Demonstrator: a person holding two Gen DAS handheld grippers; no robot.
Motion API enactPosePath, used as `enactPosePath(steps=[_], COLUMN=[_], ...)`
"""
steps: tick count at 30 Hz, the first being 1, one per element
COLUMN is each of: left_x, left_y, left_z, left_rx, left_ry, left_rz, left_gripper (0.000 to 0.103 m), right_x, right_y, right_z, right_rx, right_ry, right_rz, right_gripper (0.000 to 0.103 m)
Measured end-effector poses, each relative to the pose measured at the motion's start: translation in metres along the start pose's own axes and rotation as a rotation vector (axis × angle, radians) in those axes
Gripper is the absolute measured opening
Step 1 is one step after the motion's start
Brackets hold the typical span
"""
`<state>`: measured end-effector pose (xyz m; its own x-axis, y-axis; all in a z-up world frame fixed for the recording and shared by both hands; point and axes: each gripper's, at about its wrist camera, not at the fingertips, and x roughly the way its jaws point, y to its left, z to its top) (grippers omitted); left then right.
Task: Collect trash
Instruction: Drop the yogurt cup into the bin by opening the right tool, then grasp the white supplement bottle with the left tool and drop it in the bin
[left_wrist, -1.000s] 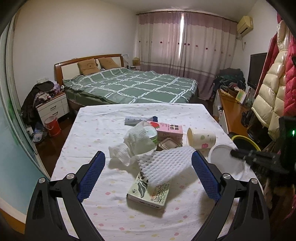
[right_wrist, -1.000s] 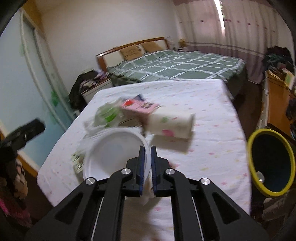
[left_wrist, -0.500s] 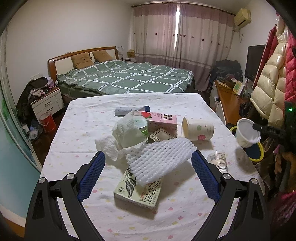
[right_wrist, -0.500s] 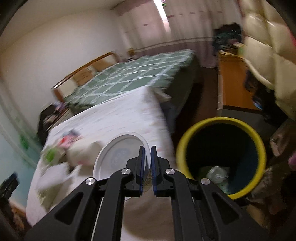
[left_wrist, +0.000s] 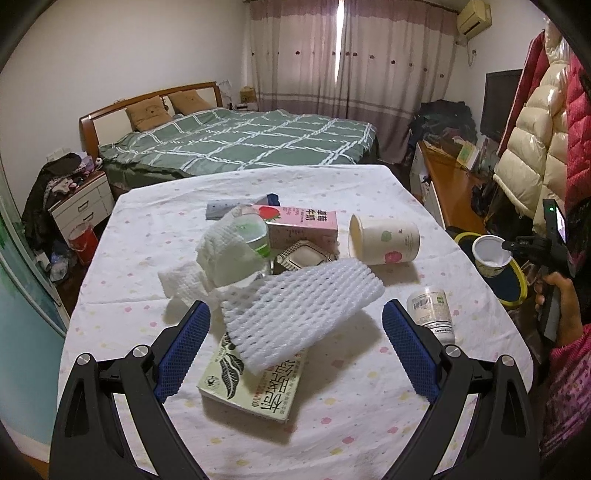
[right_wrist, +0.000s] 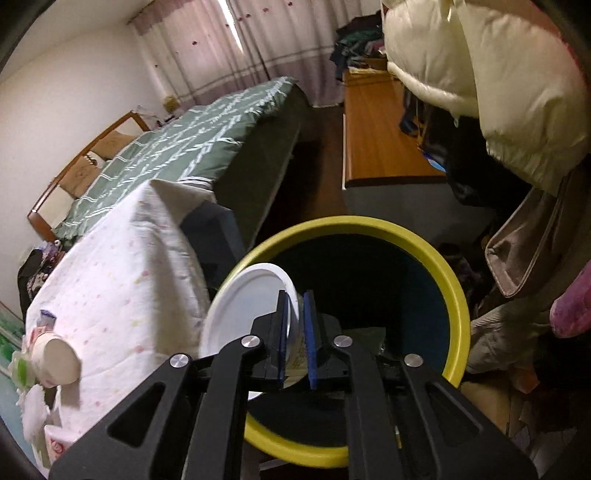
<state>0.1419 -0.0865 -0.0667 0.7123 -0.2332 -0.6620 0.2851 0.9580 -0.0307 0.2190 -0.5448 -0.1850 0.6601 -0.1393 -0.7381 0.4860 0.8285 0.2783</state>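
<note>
Right wrist view shows the right gripper (right_wrist: 297, 332) clamping a white plastic cup (right_wrist: 245, 321) by its rim at the yellow-rimmed bin's (right_wrist: 454, 291) nine o'clock edge, so centre it before letting go, while the left gripper (left_wrist: 295, 349) hangs spread above the desk (left_wrist: 369, 424).

Yellow-rimmed bin (right_wrist: 436, 258); white cup (right_wrist: 243, 310); green checked bedspread (left_wrist: 240, 144).

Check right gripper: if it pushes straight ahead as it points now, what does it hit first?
Probably the dark inside of the yellow-rimmed trash bin: the right gripper, clamped on a white plastic cup, points into its mouth. Depth is unclear.
</note>
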Motion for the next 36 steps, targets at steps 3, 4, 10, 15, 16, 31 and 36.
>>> enactPosePath(steps=[3,4,10,15,16,31,36], left_x=[0.003,0.004,0.011,0.019,0.021,0.08,0.099], left_y=[-0.004,-0.005,-0.02,-0.057,-0.064,-0.125,-0.132], left_z=[0.0,0.0,0.002,0.002,0.001,-0.011,-0.014], left_rx=[0.009,0.013,0.02,0.088,0.1,0.154,0.149], left_ry=[0.008,0.009,0.042,0.068,0.079,0.241,0.29], left_rz=[-0.008,-0.01,-0.084,-0.146,-0.156,-0.177,-0.164], left_gripper=[0.093,0.093,0.093,0.093,0.093,0.075,0.069], right_x=[0.007,0.008,0.004,-0.005,-0.007,-0.025,-0.025], right_y=[-0.004,-0.004,0.003,0.01,0.011,0.013,0.011], right_z=[0.001,0.001,0.0,-0.004,-0.005,-0.016,-0.018], right_rx=[0.01,0.014,-0.004,-0.017,-0.021,-0.045,-0.047], right_ry=[0.012,0.013,-0.003,-0.012,-0.013,-0.027,-0.022], right_rz=[-0.017,-0.02,-0.021,-0.007,-0.004,0.033,0.039], right_gripper=[0.011,0.013,0.02,0.021,0.021,0.026,0.026])
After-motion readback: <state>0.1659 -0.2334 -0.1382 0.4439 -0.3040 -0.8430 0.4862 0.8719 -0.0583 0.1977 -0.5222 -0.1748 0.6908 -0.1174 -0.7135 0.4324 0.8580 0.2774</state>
